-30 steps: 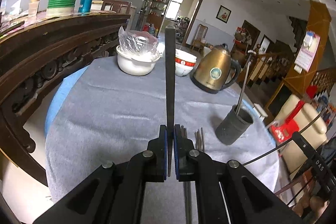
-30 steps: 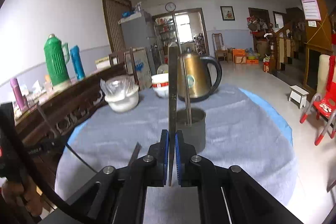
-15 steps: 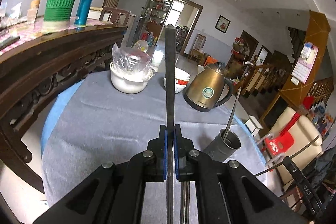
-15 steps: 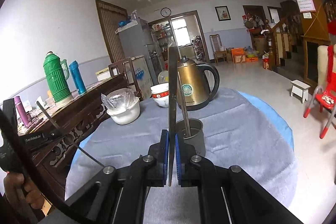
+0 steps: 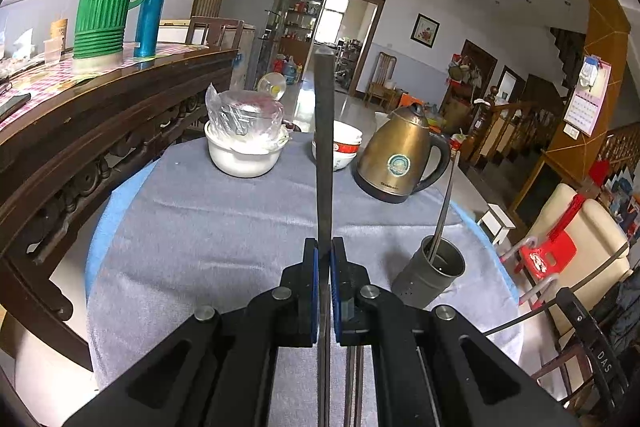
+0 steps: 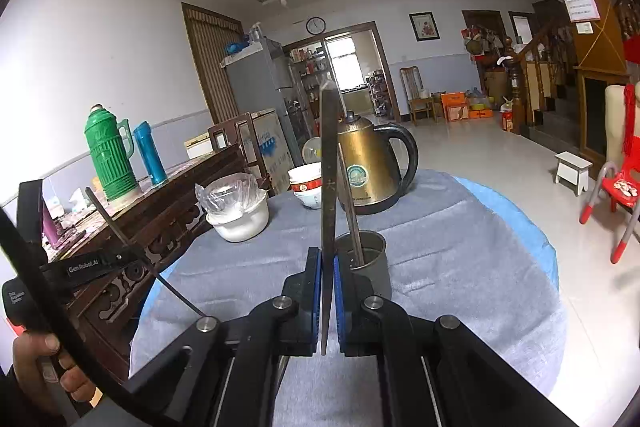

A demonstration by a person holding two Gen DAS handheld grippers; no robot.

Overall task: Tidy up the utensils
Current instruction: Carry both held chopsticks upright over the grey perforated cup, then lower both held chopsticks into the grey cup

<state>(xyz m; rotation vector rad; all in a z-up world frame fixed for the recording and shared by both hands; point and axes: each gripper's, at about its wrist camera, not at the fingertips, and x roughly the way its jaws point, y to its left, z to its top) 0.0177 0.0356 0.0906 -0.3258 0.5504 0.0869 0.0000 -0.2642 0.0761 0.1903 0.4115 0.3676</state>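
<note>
"GenRoboAI" on left tool

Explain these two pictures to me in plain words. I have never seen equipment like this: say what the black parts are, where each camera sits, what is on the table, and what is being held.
There is no robot here. A person holds a black hand-held clamp in each hand, and each clamp has a wide-angle camera looking forward along its jaws.

One picture is from the left gripper, the other from the right gripper. Each is shut on a long thin flat metal utensil: the left strip and the right strip.

On the round table under a grey cloth stand a dark grey metal utensil cup with one thin metal rod already in it, a brass-coloured kettle, a stack of white bowls with red trim and a white pot holding a plastic bag.
</note>
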